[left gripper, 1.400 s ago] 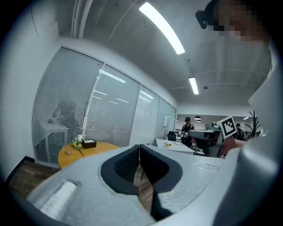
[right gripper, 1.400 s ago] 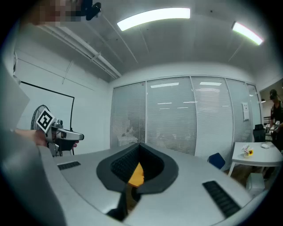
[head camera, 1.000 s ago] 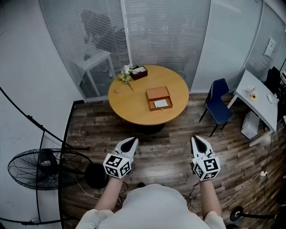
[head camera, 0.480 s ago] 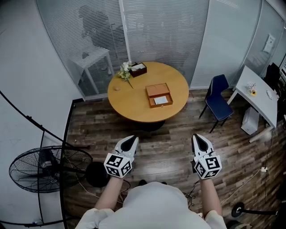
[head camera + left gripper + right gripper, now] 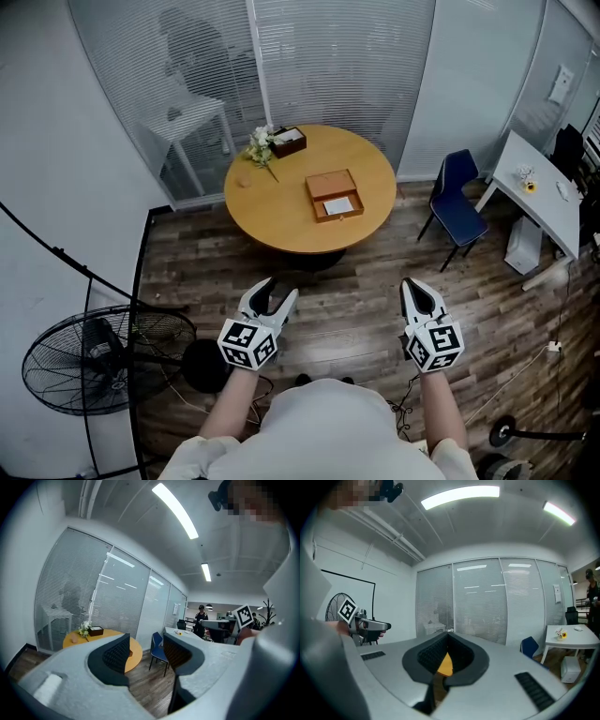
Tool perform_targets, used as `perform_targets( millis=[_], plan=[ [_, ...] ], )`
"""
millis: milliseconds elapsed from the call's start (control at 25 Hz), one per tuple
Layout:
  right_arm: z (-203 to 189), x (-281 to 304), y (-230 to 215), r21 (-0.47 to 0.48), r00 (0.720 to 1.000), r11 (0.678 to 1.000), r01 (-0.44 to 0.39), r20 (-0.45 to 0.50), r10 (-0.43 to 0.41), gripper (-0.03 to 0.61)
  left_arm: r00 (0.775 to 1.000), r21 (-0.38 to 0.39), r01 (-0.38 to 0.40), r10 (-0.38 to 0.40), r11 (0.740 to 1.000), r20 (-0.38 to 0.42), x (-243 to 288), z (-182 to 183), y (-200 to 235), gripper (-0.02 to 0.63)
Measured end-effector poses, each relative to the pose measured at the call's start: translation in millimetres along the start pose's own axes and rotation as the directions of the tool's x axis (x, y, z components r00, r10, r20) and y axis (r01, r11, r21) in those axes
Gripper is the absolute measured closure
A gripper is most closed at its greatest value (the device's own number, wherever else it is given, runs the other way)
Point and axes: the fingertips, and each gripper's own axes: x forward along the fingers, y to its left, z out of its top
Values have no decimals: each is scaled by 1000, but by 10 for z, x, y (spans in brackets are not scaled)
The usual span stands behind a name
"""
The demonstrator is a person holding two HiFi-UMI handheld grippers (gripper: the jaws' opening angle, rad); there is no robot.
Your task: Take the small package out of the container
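Observation:
A brown open box [image 5: 334,195] lies on the round wooden table [image 5: 281,220], far ahead of both grippers, with a white package [image 5: 339,203] in its near half. My left gripper [image 5: 275,292] is held over the floor, its jaws opening with nothing between them; in the left gripper view the left gripper [image 5: 146,649] shows a clear gap. My right gripper [image 5: 419,293] hangs level with it to the right, its tips together and empty. The right gripper view shows the right gripper [image 5: 448,644] with pads meeting at the tip.
A small dark box [image 5: 289,142] and white flowers [image 5: 260,147] sit at the table's far left. A blue chair [image 5: 457,202] stands right of the table, a white desk [image 5: 548,200] further right. A standing fan [image 5: 103,354] is at my left. Glass partitions with blinds close the back.
The left gripper's jaws have spread apart; they were shut in both earlier frames. The view has crept slightly toward the table. The right gripper is unchanged.

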Motion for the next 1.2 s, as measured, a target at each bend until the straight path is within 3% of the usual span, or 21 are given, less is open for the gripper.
perform_targets(
  millis=[160, 720, 1200],
  plan=[
    [-33, 65, 82, -7, 1000, 1000, 11, -13, -11, 575, 1000, -15, 2, -3, 1000, -6, -24, -21, 107, 364],
    [-287, 239, 401, 2, 995, 996, 85, -61, -85, 575, 996, -41, 33, -36, 999, -78, -28, -277, 615, 364],
    [-323, 966, -167, 8, 996, 999, 46, -82, -45, 575, 996, -75, -12, 5, 997, -88, 752, -253, 921, 364]
  ],
)
